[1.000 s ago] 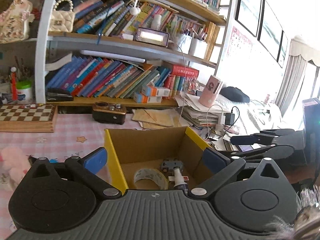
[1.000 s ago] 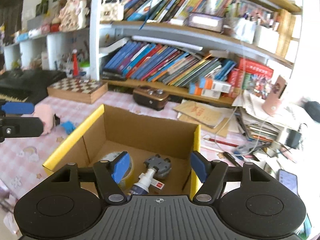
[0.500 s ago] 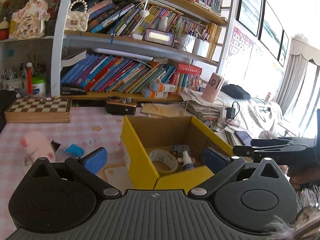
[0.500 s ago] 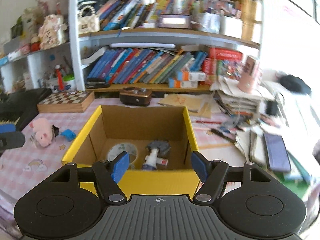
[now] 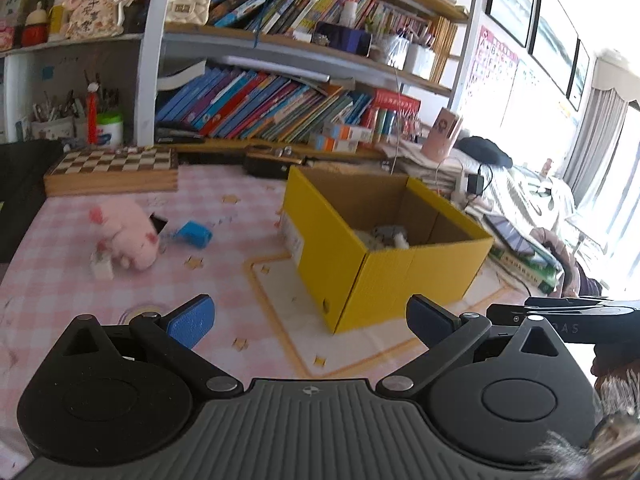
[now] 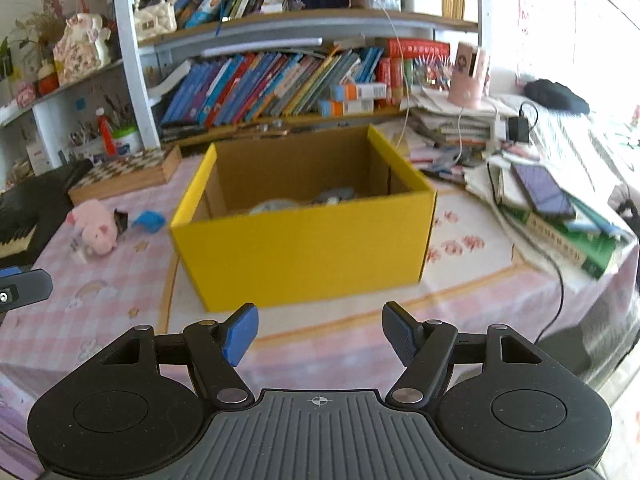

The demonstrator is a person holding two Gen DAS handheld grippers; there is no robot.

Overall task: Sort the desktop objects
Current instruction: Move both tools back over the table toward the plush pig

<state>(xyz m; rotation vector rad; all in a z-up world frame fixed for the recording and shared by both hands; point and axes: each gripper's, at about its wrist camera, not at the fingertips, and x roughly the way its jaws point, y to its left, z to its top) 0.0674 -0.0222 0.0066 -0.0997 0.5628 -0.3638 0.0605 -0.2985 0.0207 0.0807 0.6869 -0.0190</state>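
On pink tablecloth (image 6: 100, 304): yellow box (image 6: 308, 248), both hand-held grippers empty.

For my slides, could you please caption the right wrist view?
Open right tool facing a yellow box on the pink tablecloth, pink plush toy left.

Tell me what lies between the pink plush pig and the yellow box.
In the left wrist view, a small blue object lies on the checked cloth between the pink plush pig and the yellow box; otherwise bare cloth.

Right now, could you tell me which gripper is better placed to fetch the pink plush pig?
Probably the left gripper: open and empty, on the pink plush pig's side; the yellow box faces the right gripper.
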